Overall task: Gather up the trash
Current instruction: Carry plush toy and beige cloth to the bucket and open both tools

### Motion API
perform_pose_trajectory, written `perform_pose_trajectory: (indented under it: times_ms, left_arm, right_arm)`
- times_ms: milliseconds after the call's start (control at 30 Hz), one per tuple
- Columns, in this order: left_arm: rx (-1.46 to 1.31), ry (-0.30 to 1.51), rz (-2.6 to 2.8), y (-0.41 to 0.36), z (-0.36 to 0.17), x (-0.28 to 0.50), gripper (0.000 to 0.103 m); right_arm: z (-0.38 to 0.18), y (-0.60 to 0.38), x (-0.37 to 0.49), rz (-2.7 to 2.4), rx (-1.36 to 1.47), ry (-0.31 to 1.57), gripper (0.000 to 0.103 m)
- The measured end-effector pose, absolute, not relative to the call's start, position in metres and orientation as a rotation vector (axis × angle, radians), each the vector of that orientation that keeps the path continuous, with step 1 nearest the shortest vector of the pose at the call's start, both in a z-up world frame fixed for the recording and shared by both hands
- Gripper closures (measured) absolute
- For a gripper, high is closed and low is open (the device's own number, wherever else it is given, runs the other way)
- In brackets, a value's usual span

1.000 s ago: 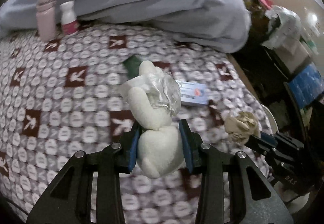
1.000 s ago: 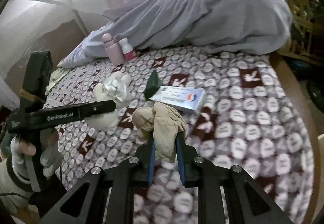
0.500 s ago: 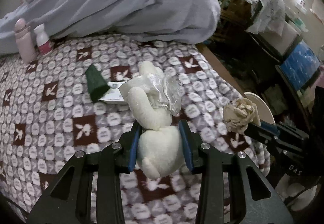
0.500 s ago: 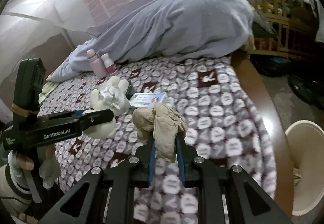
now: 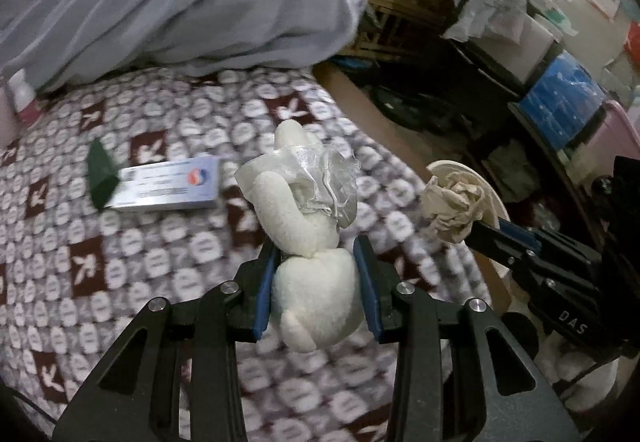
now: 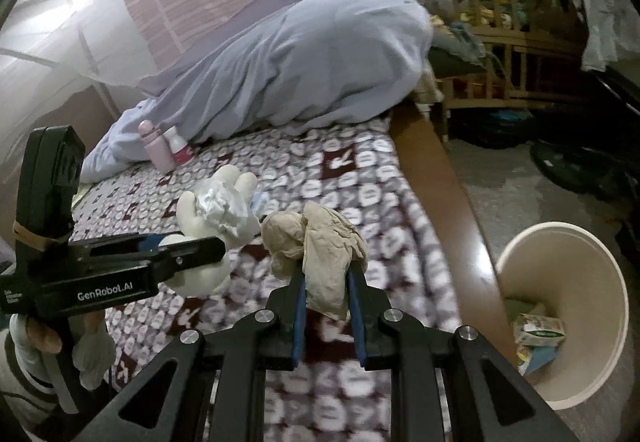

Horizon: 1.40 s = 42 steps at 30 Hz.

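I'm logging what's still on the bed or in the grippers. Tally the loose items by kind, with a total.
Soft toys: 1, white plush bunny
Crumpled beige wads: 1
Bottles: 2, pink bottle, white bottle with red label
Flat white cardboard boxes: 1
Dark green packets: 1
Total: 6

Left gripper (image 5: 316,278) and right gripper (image 6: 326,294), both angled downward side by side, each with jaws clamped on a held object.
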<state>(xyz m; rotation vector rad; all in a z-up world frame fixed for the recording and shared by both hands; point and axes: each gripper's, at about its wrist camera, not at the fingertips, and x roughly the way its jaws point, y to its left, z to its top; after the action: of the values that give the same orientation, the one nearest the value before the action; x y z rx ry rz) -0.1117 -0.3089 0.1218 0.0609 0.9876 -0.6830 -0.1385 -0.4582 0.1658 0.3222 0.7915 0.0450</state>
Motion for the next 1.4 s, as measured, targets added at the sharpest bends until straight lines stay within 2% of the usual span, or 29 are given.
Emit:
perform_pose_trajectory:
  times_ms: [733,1400]
  left_arm:
    - [0.1,1.023,-0.912,-0.433,0.124,-0.129,0.068]
    - [0.079,1.109,-1.03,-0.516,0.1,-0.129,0.067]
  right_arm:
    - [0.16,-0.568,-0.194,-0.236,0.39,0.781,0.085]
    - [0.12,-0.63,-0.218,-0.373,0.464,0.825,0.085]
